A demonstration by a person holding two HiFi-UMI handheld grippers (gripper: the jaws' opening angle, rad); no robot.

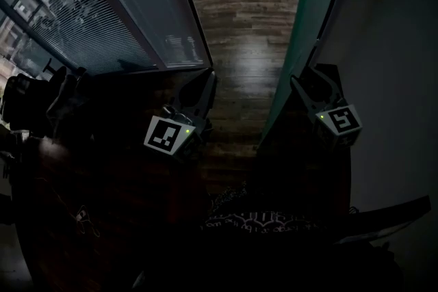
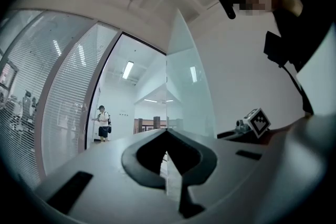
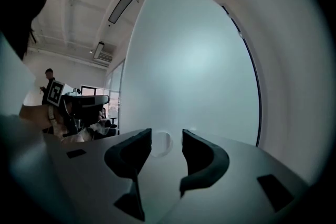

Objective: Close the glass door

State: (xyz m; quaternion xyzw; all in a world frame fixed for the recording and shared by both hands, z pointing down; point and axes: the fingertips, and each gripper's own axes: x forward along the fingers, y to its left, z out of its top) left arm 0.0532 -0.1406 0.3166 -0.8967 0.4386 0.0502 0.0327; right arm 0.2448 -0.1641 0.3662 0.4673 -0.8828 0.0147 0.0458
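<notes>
Glass door [image 1: 308,17] is seen ajar, edge-on over the wooden floor [image 1: 239,44], between the two grippers. The right gripper [image 3: 167,134], fingers [image 3: 202,157] spread with nothing gripped, should be pressed flat on the door and pushed steadily. The left gripper [image 2: 167,131], fingers pressed together, should be kept clear of the closing edge. A round fitting [image 3: 160,143] on the door is shown only by the right gripper view.
</notes>
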